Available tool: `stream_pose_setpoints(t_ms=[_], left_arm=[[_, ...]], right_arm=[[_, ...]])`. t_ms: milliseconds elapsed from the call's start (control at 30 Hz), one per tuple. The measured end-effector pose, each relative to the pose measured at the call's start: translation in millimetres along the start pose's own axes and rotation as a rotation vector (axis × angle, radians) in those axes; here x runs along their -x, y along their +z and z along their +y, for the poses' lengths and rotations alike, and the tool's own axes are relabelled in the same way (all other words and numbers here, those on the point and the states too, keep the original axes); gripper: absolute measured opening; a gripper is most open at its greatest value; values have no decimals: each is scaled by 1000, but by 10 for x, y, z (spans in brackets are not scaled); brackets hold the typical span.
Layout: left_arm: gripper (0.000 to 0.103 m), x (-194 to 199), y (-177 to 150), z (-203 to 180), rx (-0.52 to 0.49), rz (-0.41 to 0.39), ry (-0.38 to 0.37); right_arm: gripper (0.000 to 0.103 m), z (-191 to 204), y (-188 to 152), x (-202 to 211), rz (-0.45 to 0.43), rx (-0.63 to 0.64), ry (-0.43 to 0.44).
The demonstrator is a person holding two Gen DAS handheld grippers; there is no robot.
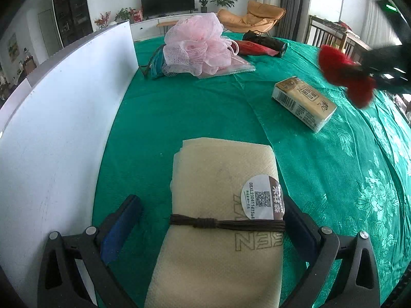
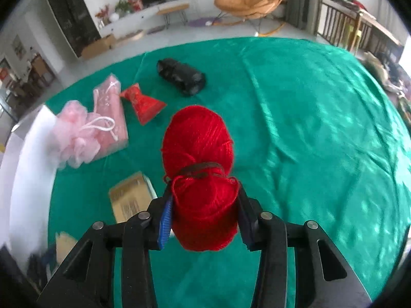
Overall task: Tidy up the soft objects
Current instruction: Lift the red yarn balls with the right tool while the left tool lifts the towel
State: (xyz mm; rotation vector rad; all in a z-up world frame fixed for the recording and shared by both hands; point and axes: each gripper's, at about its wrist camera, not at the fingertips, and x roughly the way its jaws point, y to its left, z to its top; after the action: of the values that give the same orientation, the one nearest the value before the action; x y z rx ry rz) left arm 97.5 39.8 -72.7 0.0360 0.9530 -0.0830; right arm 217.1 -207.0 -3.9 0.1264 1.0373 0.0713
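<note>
Soft things on a green cloth

Left view: left gripper [image 1: 213,220] open around a tied beige towel [image 1: 221,179], left pad apart; pink puff [image 1: 197,43] at twelve, tissue pack [image 1: 304,102] at two.
Right view: right gripper [image 2: 204,205] clenched on red yarn [image 2: 199,151], lifted; black bundle [image 2: 182,77] at twelve.

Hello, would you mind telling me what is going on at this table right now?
A person with a handheld gripper in each hand is sorting soft things on a green tablecloth. The right gripper is clamped on a red ball of yarn, held above the cloth. The left gripper straddles a folded beige towel, its left finger clear of it. A pink bath pouf and a tissue pack lie further off.
</note>
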Motion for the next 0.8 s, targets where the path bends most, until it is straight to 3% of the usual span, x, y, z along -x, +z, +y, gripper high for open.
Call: stream_pose_setpoints(t_ms=[133,300,400,467,633,800], left_arm=[[103,0,-1,0,0,0,0],[103,-2,0,0,0,0,0],[103,-3,1,0,-1,0,0],[103,-2,1,1,-1,0,0],[103,-5,2,0,-1,-1,0],[103,-8,2,0,0,0,0]], right_arm=[[46,-213,-418,384,20,-70,53],[46,-315,-1062,485,66,-179,136],[52,-248,-1368,413,24,-171,98],[65,-183,-1514,414,-53,-136,66],[71,-34,-1747,351,-168,-58,-27],[77,150,-1740,270,-146,51,-137]])
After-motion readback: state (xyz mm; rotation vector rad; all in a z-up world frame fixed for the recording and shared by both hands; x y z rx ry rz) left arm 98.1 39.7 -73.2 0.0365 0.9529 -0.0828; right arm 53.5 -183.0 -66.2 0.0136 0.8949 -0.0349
